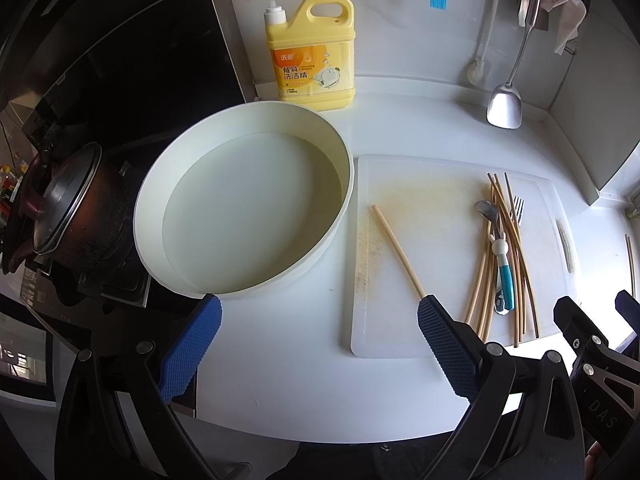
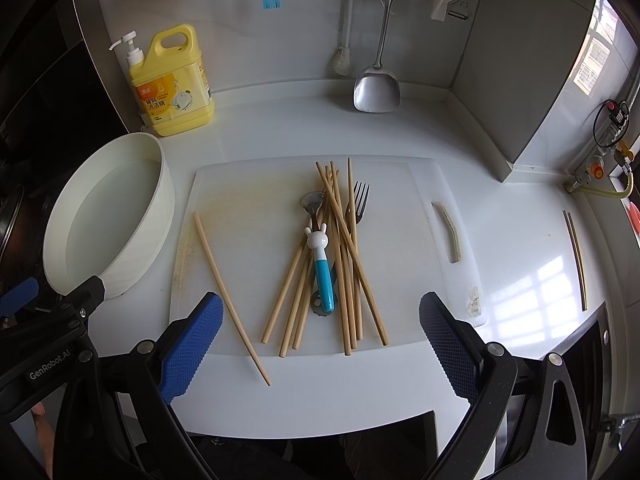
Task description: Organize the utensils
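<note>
Both pairs of jaws stand wide apart and hold nothing: the left gripper (image 1: 320, 344) hovers low over the counter (image 2: 280, 128) between basin and board, the right gripper (image 2: 320, 340) faces the utensil heap head-on, which looks like a readiness to start sorting.

Largest is the round white basin (image 1: 152, 216), empty, set just left of the white cutting board (image 2: 248, 184), likely the place meant to receive things. On the board lies the pile of chopsticks (image 2: 344, 264), crossed over a spoon (image 2: 312, 200), a fork (image 2: 360, 196) and a blue-handled utensil with a rabbit top (image 2: 323, 276). One lone chopstick (image 2: 228, 292) lies apart on the left, its near end overhanging the board's edge. Another pair (image 2: 576, 256) rests far right on the counter.

Behind, the yellow detergent jug (image 2: 176, 88) carries Chinese lettering; I read 洗洁精. The left gripper's body reads "GenRobot.AI".
</note>
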Motion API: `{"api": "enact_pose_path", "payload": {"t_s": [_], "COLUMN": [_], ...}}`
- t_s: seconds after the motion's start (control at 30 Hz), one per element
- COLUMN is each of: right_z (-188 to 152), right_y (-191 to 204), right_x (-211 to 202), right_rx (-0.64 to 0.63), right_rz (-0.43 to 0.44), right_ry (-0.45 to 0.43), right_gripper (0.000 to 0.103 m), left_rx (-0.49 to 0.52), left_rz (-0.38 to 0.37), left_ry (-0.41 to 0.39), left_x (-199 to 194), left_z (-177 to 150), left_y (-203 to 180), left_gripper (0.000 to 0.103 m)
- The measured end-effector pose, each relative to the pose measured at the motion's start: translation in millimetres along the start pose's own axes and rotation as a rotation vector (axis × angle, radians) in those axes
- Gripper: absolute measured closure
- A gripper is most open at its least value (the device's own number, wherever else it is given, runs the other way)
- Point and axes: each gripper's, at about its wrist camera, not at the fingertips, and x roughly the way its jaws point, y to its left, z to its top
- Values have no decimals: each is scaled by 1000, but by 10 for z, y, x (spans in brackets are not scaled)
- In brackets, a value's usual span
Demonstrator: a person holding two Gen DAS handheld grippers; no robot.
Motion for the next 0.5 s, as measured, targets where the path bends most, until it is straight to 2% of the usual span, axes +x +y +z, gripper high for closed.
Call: {"api": "enact_pose_path", "payload": {"t_s": [0.5], "right_z": [4], "right_y": [-4], "right_x": [-9], "right_rx": [-1], "right_rz": [2], "right_ry": [1], "right_gripper": [9], "left_rx": [0], "left_rz": [0], "left_ry": [1], "left_x": [-21], "left_z": [21], "left_y": [12], "left_gripper": [6]}}
